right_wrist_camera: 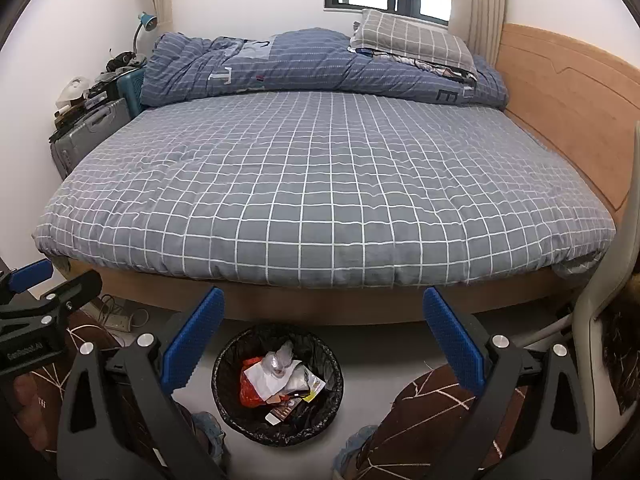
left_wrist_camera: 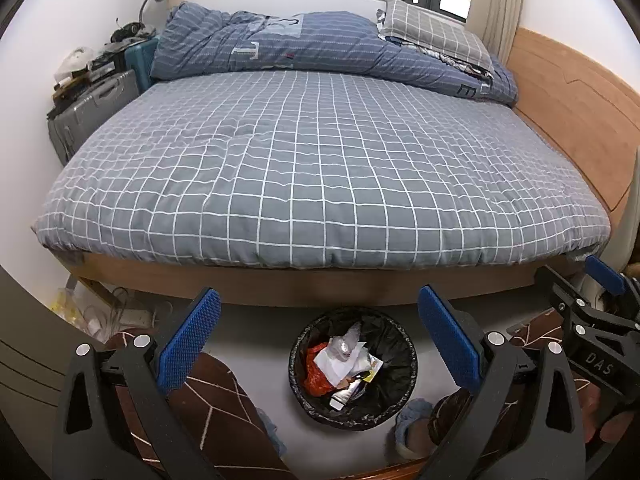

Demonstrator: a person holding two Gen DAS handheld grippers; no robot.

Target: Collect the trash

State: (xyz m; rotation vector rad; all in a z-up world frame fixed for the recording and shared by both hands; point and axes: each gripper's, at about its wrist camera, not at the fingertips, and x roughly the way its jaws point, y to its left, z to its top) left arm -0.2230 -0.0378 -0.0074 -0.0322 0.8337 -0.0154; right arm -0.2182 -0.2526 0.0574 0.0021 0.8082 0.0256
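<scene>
A round black-lined trash bin stands on the floor in front of the bed, holding crumpled paper, an orange wrapper and other scraps. My left gripper hangs open above the bin with nothing between its blue pads. My right gripper is also open and empty, its left pad above the bin's left side. Each gripper shows at the edge of the other's view: the right gripper and the left gripper.
A bed with a grey checked cover fills the middle, a blue duvet and pillow at its far side. Suitcases stand far left. A person's knees in brown patterned trousers flank the bin. A power strip lies on the floor.
</scene>
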